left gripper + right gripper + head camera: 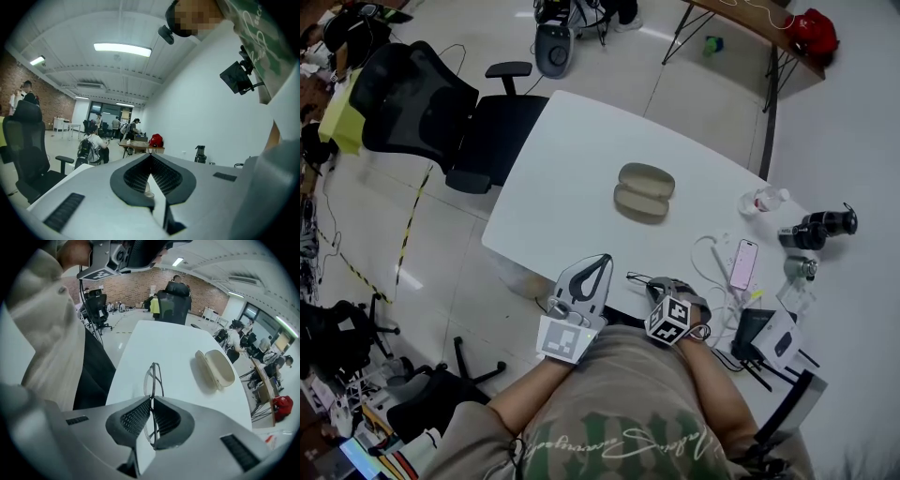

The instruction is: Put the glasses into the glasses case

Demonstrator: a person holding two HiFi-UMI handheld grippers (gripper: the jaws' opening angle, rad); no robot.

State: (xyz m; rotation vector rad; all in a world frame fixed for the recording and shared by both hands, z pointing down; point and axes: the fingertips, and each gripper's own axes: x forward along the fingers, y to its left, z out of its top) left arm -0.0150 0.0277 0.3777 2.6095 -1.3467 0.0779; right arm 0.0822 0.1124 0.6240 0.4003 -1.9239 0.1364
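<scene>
right tool [152, 398]: clenching hard on the glasses [153, 378], jaws pinching the frame edge-on, with one rim poking out past the tips.
left tool [150, 157]: jaws pressing together on nothing, hanging at the near edge of the counter [581, 159], just beside the right tool on its left.
glasses: riding in the right tool over the near edge of the counter, not yet in the case.
glasses case [643, 191]: lying open toward the middle of the counter, both shells facing up, well apart from either tool.
direction: the right tool is pointing along the near edge, so the case is sitting off to the right of its line. From the person's seat it is farther in, toward the far edge.
long axis: the case is running roughly parallel to the near edge. The glasses are stretching along the jaws in much the same direction, so the two are looking close to lined up already.
nearer hand: the right tool looks slightly closer to the case, and it is the one carrying the load.
coming move, as a judgement: it is shaping up as a sideways carry away from the person and into the nearer shell, needing little turning. The pinch on the thin frame is looking like the thing to watch.
</scene>
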